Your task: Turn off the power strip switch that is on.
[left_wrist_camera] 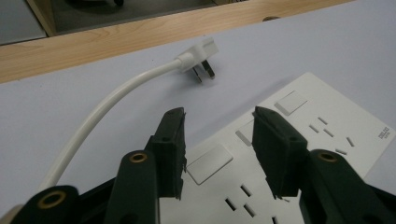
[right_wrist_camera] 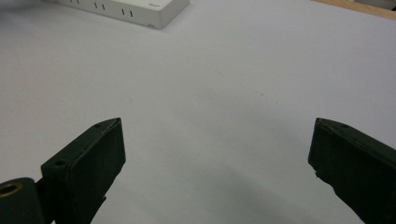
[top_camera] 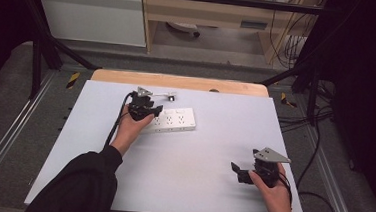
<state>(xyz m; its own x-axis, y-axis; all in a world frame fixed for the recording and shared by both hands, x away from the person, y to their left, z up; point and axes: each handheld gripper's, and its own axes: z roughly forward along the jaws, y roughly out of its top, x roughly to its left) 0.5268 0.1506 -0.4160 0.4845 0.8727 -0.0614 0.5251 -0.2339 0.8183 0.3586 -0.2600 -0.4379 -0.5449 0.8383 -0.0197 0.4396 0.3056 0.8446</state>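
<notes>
The left gripper's [left_wrist_camera: 218,149] two black fingers [left_wrist_camera: 170,149] stand apart with a clear gap, clamping nothing. They hang just over the near end of a white power strip [left_wrist_camera: 322,140]. One flat rocker switch [left_wrist_camera: 209,163] lies in the gap between the fingertips, and socket slots show just below it. Past the right finger the strip runs on, with further switches, more slot groups and a small printed label at its far corner. Beyond the left finger a white cable [left_wrist_camera: 100,109] curves away over the pale sheet to a white plug [left_wrist_camera: 198,58], which lies on its side with its metal pins pointing toward the strip; plug and strip are near each other but apart.

The right gripper's [right_wrist_camera: 217,172] fingers [right_wrist_camera: 88,168] are spread wide, wider than the left pair, with nothing between them but the bare pale tabletop [right_wrist_camera: 219,93]. Far ahead of the left fingertip sits one end of the power strip [right_wrist_camera: 140,9], well apart from this gripper.

In the high view the left gripper [top_camera: 148,112] sits at the strip's [top_camera: 177,119] left end, the right gripper [top_camera: 241,172] near the table's front right, and a wooden table edge [top_camera: 177,81] lies beyond the sheet.
</notes>
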